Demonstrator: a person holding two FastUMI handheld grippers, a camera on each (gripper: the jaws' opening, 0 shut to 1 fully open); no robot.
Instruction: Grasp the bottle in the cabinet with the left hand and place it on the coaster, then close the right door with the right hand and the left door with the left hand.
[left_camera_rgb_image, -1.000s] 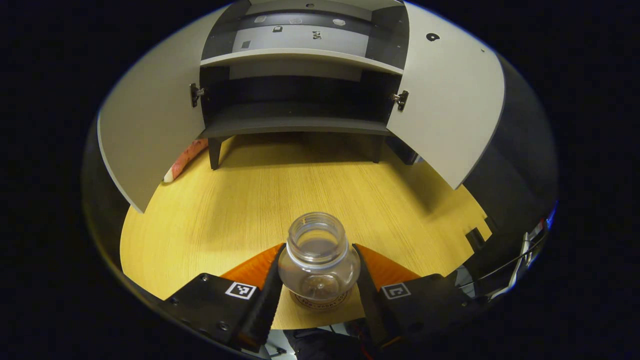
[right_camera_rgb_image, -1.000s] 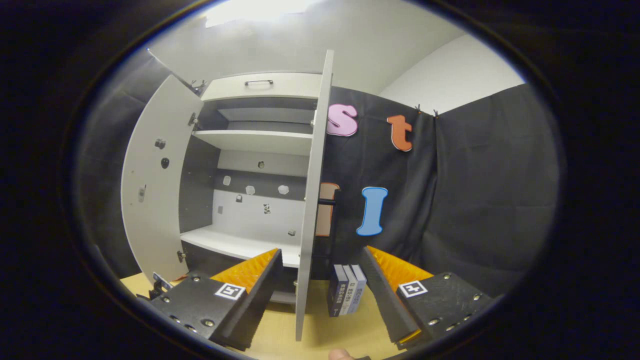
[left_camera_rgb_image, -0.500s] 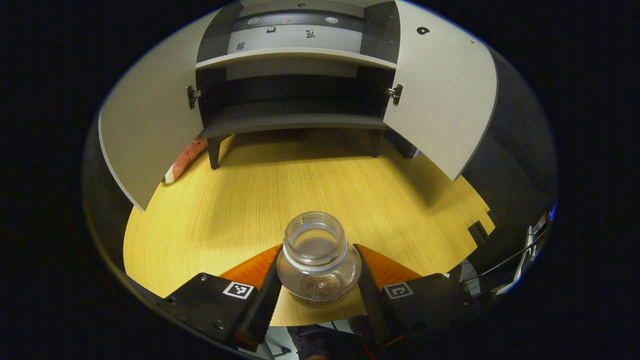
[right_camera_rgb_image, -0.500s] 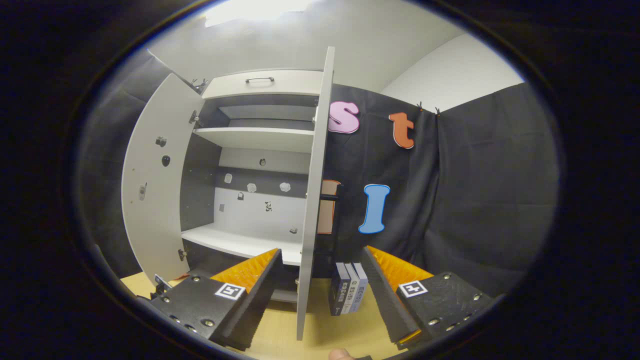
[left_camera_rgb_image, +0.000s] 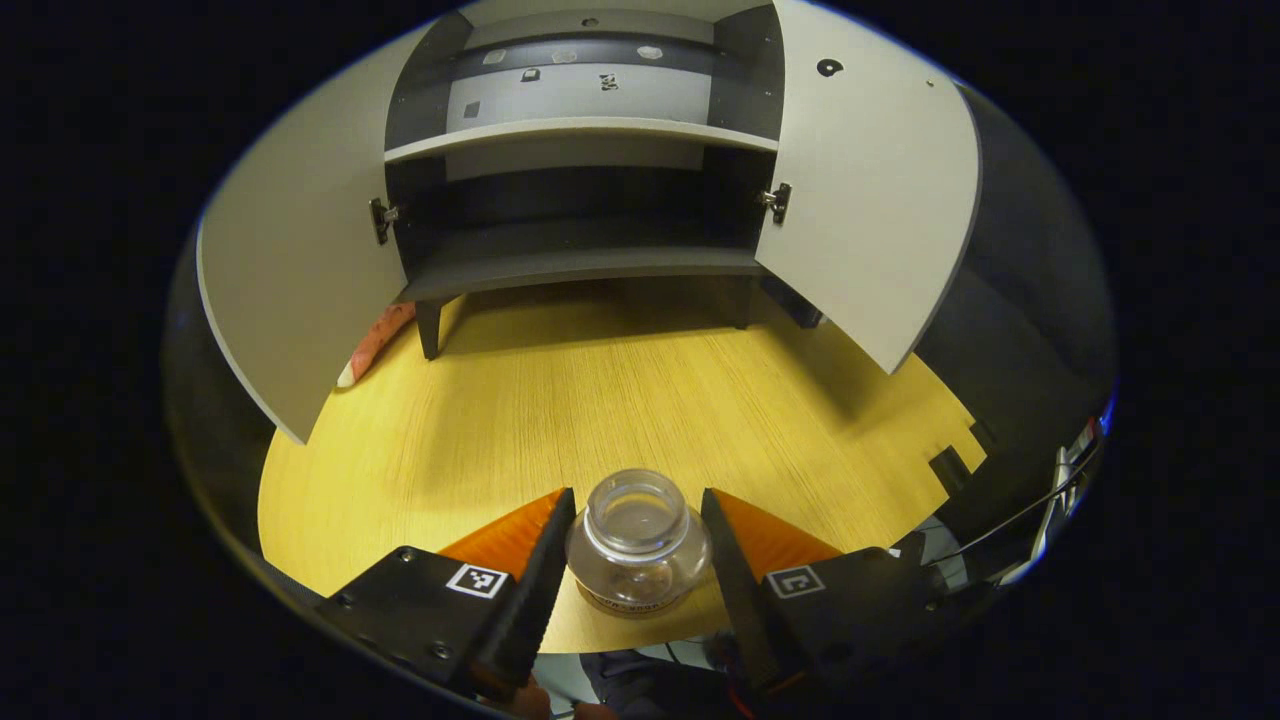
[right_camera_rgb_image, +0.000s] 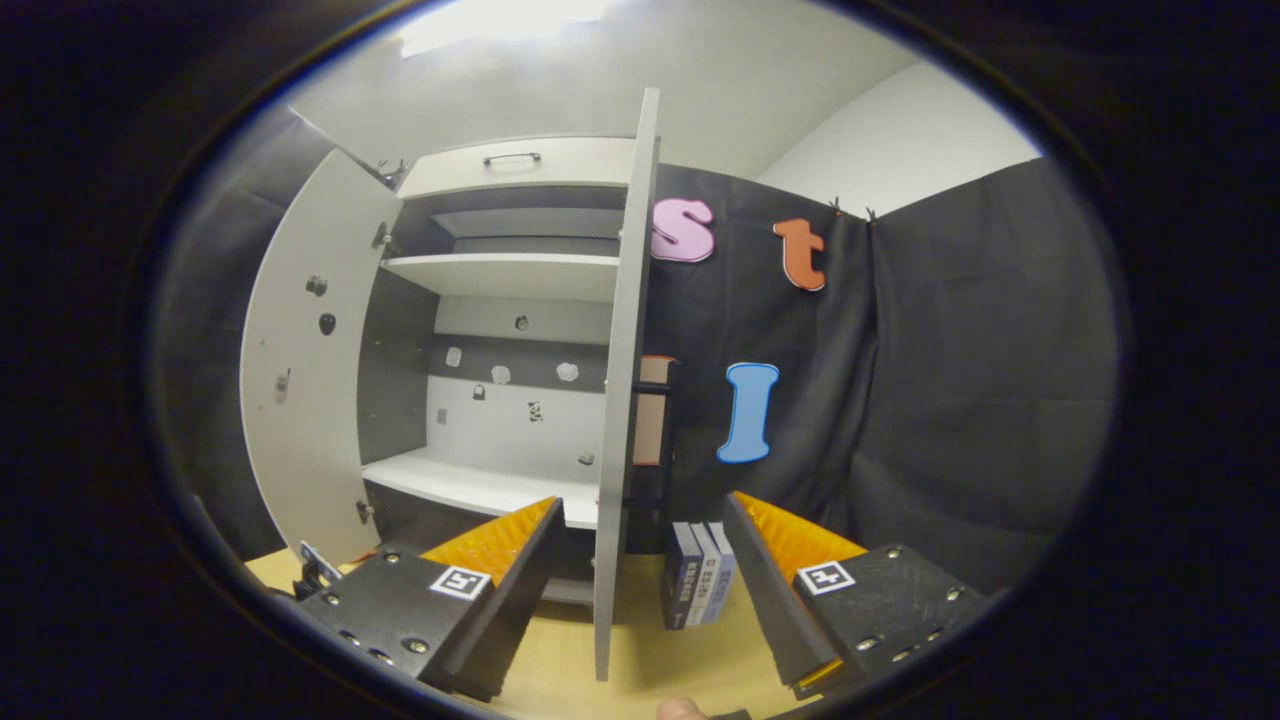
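Bottle (left_camera_rgb_image: 637, 540) stands upright on the coaster (left_camera_rgb_image: 634, 603) at the near edge of the tabletop (left_camera_rgb_image: 560, 400), between the left hand-held gripper (left_camera_rgb_image: 634, 545) fingers, which sit slightly apart from it. Beyond, the cabinet (left_camera_rgb_image: 580, 210) stands with both doors open. The right hand-held gripper (right_camera_rgb_image: 640, 560), fingers spread, straddles the right door (right_camera_rgb_image: 615, 400) edge.

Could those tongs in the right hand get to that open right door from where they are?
Probably yes. The right tongs stand open, and the right door's edge rises between their fingers with nothing in front of it; the books stand off to one side.
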